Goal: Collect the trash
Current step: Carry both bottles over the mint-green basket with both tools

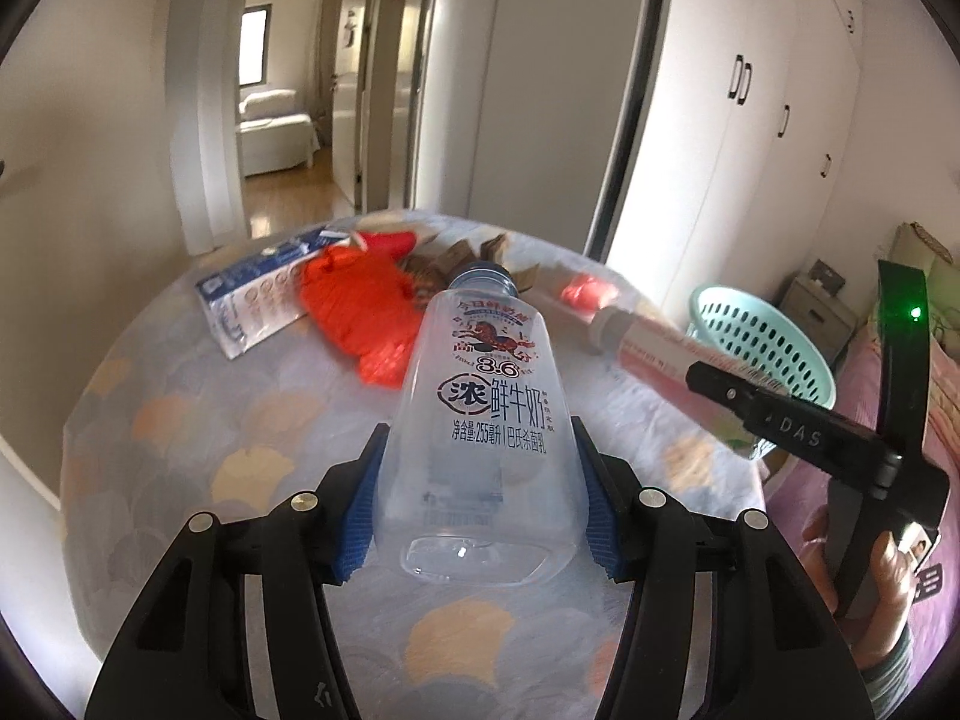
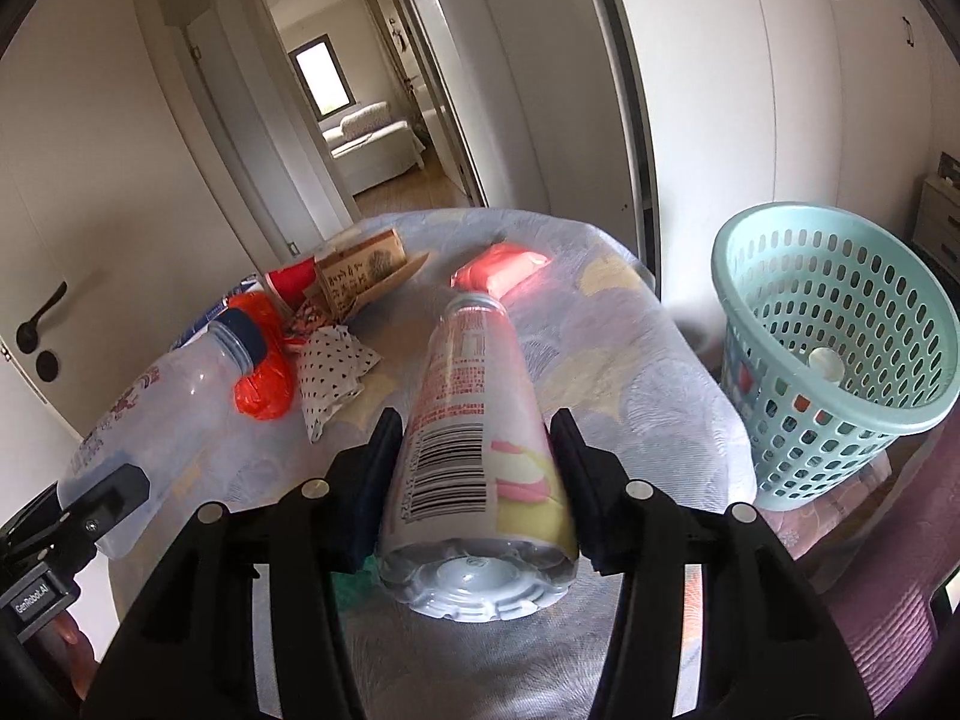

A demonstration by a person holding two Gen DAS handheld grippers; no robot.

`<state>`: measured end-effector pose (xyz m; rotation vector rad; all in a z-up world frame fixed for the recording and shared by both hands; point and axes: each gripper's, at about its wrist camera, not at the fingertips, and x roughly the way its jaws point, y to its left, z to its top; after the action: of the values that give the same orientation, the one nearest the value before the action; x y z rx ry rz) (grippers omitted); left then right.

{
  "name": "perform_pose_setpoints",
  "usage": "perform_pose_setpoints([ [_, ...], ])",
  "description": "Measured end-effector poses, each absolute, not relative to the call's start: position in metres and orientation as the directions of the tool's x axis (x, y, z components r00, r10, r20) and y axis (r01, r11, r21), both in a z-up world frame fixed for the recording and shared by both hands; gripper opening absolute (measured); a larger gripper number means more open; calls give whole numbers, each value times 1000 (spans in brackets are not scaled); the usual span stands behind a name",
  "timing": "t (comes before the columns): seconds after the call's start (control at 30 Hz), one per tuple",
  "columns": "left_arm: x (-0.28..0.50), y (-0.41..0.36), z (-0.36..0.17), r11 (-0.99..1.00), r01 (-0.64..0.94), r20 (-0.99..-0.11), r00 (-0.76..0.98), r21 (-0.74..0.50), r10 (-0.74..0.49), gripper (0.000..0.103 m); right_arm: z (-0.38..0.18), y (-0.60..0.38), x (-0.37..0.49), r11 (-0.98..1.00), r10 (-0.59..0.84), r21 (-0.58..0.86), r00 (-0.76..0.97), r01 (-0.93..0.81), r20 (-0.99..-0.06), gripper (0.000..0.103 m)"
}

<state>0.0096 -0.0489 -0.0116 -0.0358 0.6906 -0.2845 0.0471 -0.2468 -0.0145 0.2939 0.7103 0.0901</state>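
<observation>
Above the patterned table (image 2: 600,324), both bottles are clamped – clear plastic milk bottle (image 1: 486,420) in the left gripper (image 1: 480,486), pink-labelled drink bottle (image 2: 474,438) in the right gripper (image 2: 474,468) – and are best carried level to the perforated mint-green plastic basket (image 2: 840,360), released only once over its rim.

"3.6" on milk bottle (image 1: 486,420)

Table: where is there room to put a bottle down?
Bare cloth lies on the table between the pink packet and the basket. The far left is crowded: orange bag, polka-dot wrapper, cardboard box.
</observation>
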Motion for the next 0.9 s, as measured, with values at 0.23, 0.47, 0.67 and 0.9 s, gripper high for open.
perform_pose_setpoints([
  [0.23, 3, -64, 6, 948, 296, -581, 753, -121, -309, 54, 2, -254, 34, 955, 177, 297, 789, 6, -588, 47],
  [0.47, 9, -81, 12, 937, 328, -570, 751, -118, -334, 54, 7, -265, 26, 950, 177, 313, 801, 15, -572, 47],
  [0.67, 12, -95, 15, 930, 352, -562, 751, -104, -347, 54, 8, -279, 22, 944, 169, 327, 806, 32, -567, 47],
  [0.9, 14, -97, 9, 925, 363, -569, 740, -112, -359, 54, -3, -279, 29, 947, 192, 322, 761, 23, -620, 47],
])
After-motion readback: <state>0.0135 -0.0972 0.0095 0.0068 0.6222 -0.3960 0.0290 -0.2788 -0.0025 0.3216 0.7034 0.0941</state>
